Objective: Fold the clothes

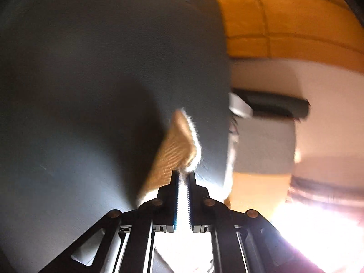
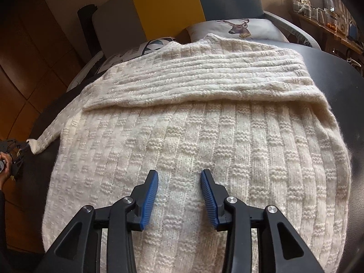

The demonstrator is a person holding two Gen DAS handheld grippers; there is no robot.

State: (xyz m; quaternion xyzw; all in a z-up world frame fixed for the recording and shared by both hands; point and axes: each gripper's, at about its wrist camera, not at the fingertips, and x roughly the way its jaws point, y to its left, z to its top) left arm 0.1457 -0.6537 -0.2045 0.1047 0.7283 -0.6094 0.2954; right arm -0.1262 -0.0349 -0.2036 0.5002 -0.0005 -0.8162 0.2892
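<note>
Black linkage frames, blue ribbed jaws.

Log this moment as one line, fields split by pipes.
stage: sleeve fold | left claw: shut on sleeve cuff | right claw: open over sweater body | surface: dark table

Nothing readable anywhere here. The patterned cushion (image 2: 127, 54) at ten o'clock beyond the sweater (image 2: 193, 136) shows large dark letter shapes, but they are cut off and cannot be made out. The deer cushion (image 2: 238, 28) carries a picture only.
</note>
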